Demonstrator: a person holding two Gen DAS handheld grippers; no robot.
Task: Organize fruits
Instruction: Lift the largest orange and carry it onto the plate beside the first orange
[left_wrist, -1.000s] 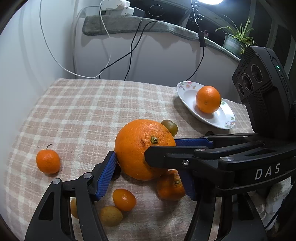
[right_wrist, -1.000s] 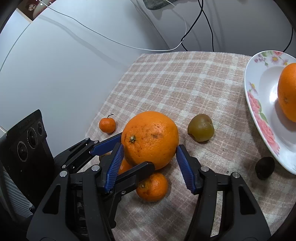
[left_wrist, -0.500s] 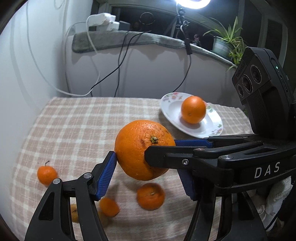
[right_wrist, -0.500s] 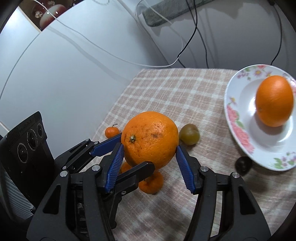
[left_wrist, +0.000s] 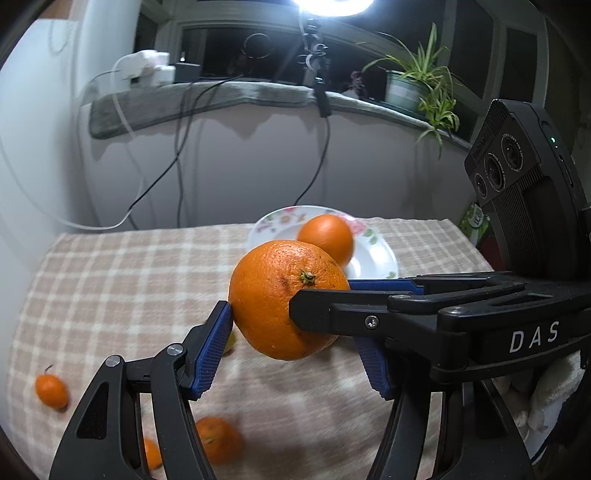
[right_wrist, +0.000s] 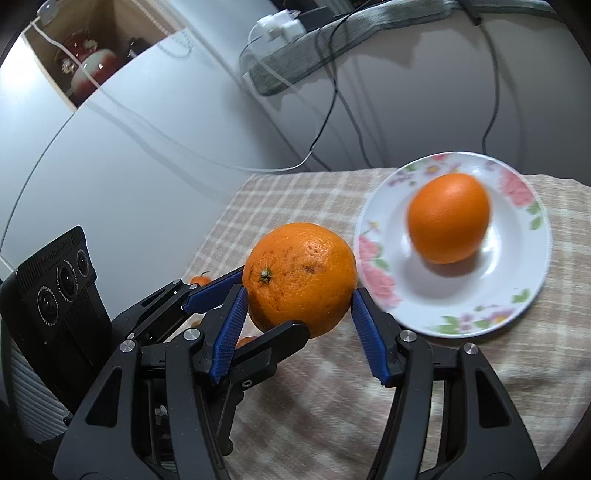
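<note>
- The plaid cloth (right_wrist: 517, 387) covers the table, and at its far side sits the flowered plate (right_wrist: 517, 295), already carrying one smooth orange (right_wrist: 448, 218).
- The big orange (left_wrist: 286, 299) hangs in the air above the cloth, just short of the plate's near rim, and both grippers share it — the left gripper (left_wrist: 291, 332) clenches it with a blue pad on each flank, and the right gripper (right_wrist: 299, 314) grips it the same way from a crossing angle.
- We judge this fruit fairly heavy for its kind, with a firm, pebbled rind that gives the ribbed pads good bite; it is near-round, so it can roll out if squeezed off-centre. The widest girth is the place to hold it, and that is where the pads sit.
- It has barely any long axis; its stem end (right_wrist: 265, 275) turns up and toward the cameras, so the stem-to-base line tilts rather than standing upright.
- Small mandarins (left_wrist: 51, 390) lie on the near cloth — one at the left edge, another, blurred, low behind the left gripper's finger (left_wrist: 218, 439). We expect them to be light, soft-skinned and easily bruised.
</note>
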